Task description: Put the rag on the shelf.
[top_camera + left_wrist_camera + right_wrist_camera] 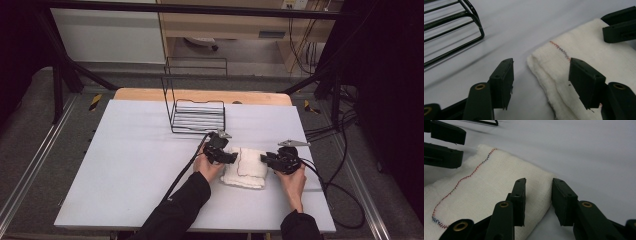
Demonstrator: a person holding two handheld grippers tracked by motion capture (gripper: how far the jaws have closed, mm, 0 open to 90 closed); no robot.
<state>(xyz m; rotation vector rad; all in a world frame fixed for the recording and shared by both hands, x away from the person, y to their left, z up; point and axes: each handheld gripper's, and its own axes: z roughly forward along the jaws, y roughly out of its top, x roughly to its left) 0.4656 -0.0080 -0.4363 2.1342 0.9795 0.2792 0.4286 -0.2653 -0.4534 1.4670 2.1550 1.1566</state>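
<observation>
A folded white cloth (245, 169) with a coloured stitched seam lies on the table in front of the person. My left gripper (232, 158) is at its left edge and my right gripper (264, 158) at its right edge, facing each other. In the left gripper view the left gripper (542, 63) is wide open astride the cloth's (584, 50) folded corner. In the right gripper view the right gripper (539, 183) is open with a narrower gap. One of its jaws sits over the cloth (481, 185) and the other just off its edge.
A black wire rack (197, 116) stands on the white table top (125, 165) just behind the left gripper; its corner (477, 23) is close by. Cables trail from both grippers towards the table's front and right side.
</observation>
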